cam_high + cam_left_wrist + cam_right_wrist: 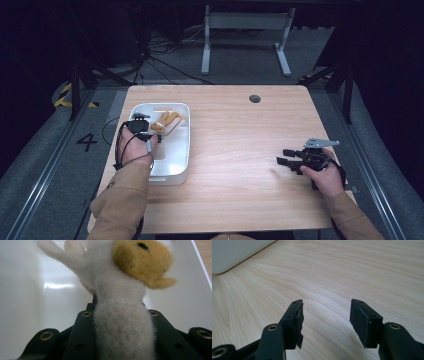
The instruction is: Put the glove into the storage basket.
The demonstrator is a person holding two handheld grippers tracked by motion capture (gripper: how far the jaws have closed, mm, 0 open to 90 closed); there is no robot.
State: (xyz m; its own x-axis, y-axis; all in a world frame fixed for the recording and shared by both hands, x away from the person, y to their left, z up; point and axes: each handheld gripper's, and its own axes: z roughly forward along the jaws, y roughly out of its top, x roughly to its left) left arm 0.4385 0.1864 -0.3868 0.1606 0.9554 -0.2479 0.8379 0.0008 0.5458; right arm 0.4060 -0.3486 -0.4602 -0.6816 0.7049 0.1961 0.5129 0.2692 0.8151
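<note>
A plush toy (167,121), cream with orange-yellow parts, hangs low inside the white bin (181,162) at the table's left. My left gripper (150,132) is over the bin, shut on the toy. In the left gripper view the toy's cream body (122,325) is pinched between the two black jaws of the left gripper (120,313), and its orange head (145,260) sticks out beyond them. The bin's white wall (22,290) lies close behind. My right gripper (283,156) rests low over the table at the right, open, with nothing between the jaws of the right gripper (326,308).
The wooden table (240,150) stretches between the bin and the right hand. A round hole (254,98) sits near its far edge. The bin's corner (234,252) lies ahead and left of the right gripper. Beyond the table stand a white frame and cables on the floor.
</note>
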